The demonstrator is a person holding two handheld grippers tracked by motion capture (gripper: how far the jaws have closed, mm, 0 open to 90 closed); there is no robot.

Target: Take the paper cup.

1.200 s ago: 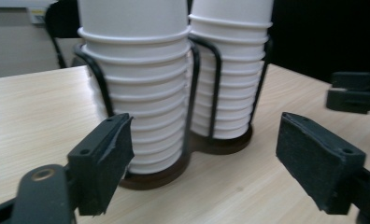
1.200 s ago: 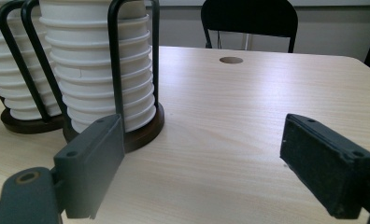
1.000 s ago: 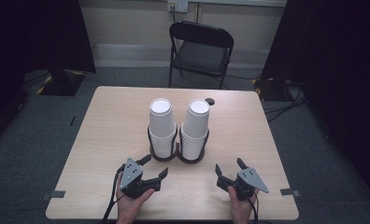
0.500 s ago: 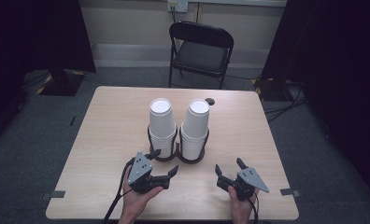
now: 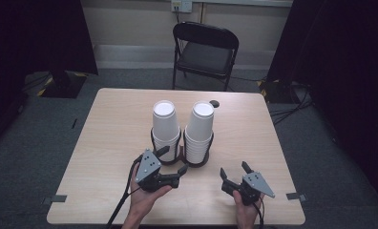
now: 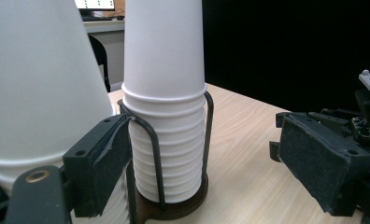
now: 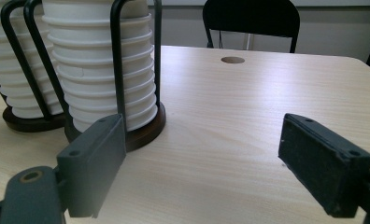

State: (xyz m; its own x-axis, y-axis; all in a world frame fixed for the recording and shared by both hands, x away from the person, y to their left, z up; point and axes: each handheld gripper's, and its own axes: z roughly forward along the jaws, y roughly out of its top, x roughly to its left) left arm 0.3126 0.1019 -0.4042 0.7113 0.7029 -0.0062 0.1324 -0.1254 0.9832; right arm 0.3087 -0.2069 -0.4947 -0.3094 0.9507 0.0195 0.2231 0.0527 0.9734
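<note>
Since the earlier frames, left gripper [image 5: 170,164] sits higher and nearer the two cup stacks, and its jaws have just been opening, with nothing between them; right gripper [image 5: 235,174] keeps its place near the table's front edge. Item one: left stack of white paper cups [image 5: 165,125], nested upside down in a dark wire holder [image 5: 154,143] on a round wooden base. Item two: right stack of white paper cups [image 5: 199,131], likewise in its own holder, just beside the first at the middle of the light wooden table [image 5: 106,143]. Item three: left gripper, jaws apart, pointed at the stacks from just in front of them; the left gripper view shows the right stack [image 6: 167,112] standing in the gap between its pads, not touched (the left stack [image 6: 38,93] looms close at that view's left side). Item four: right gripper, jaws wide apart and empty, resting low near the right stack's base [image 7: 141,130]. Sundries: black folding chair [image 5: 204,52] beyond the table; a small round hole [image 5: 215,103] in the tabletop behind the cups. Progress, as judged: both stacks appear full and undisturbed, so no cup is drawn yet; approach by the left gripper is under way, and grasping, lifting and placing all remain.
</note>
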